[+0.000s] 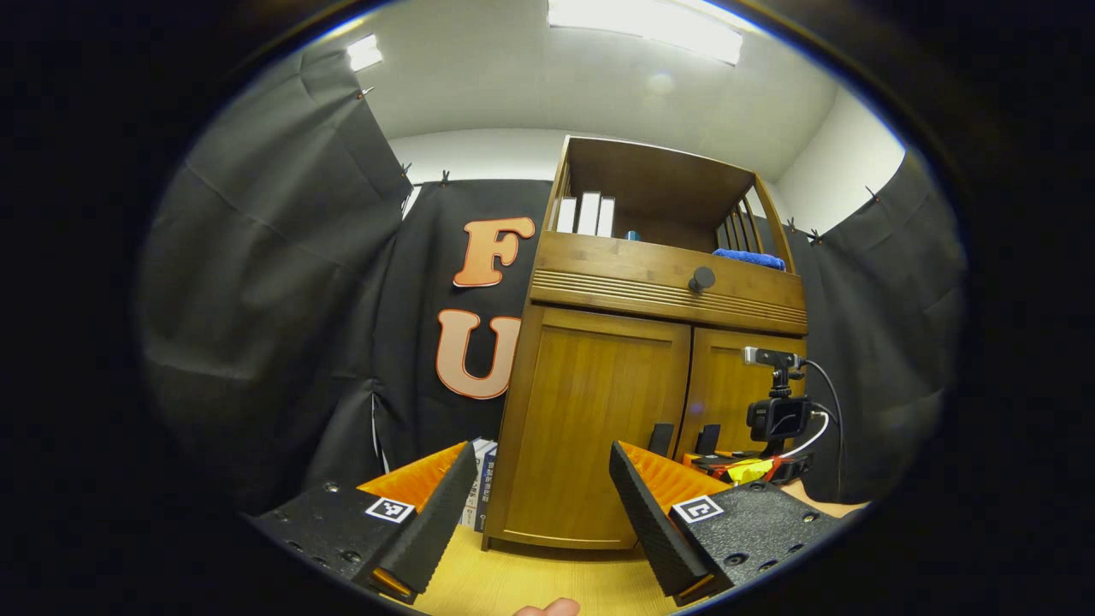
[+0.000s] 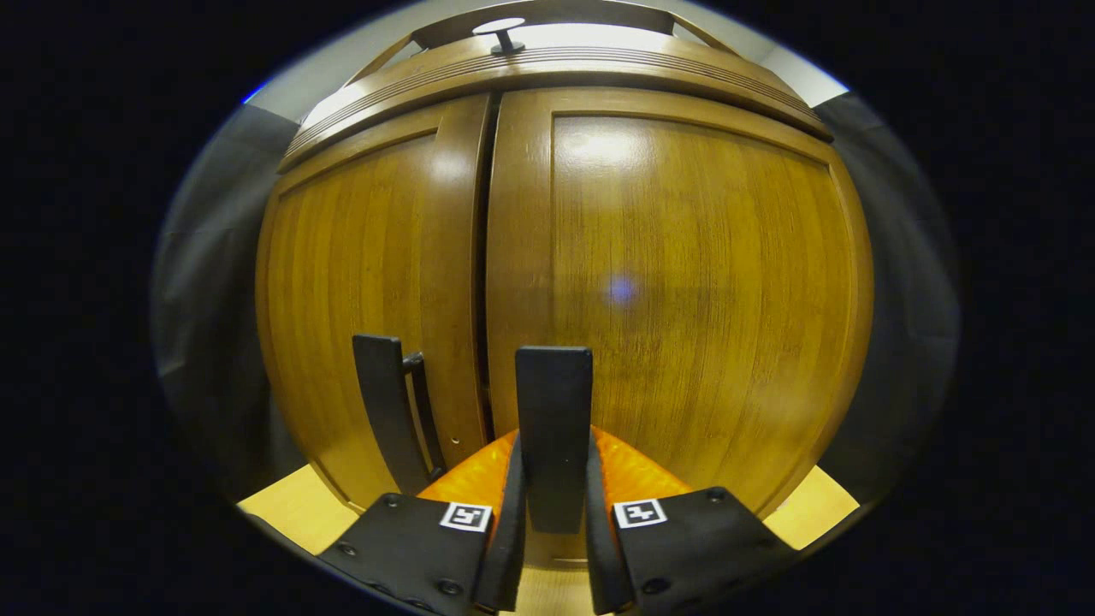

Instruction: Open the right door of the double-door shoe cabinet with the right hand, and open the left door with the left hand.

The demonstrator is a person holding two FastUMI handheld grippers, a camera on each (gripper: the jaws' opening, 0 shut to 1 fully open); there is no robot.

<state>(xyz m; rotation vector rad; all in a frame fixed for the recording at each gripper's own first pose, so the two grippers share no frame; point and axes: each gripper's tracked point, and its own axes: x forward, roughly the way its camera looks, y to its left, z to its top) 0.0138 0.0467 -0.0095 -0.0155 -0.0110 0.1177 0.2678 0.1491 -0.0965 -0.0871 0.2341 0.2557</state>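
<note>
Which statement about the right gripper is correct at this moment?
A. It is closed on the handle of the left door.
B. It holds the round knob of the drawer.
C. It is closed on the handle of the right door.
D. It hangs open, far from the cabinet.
C: in the right gripper view, the right gripper has both fingers pressed on the right door handle, while the left door handle stands free beside it.

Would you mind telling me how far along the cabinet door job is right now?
Nothing is open yet: both doors sit flush. In hand: the right gripper is closed around the right door's handle. Left to do: pull that door open, then bring the left gripper, open and back from the cabinet, to the left door's handle.
</note>
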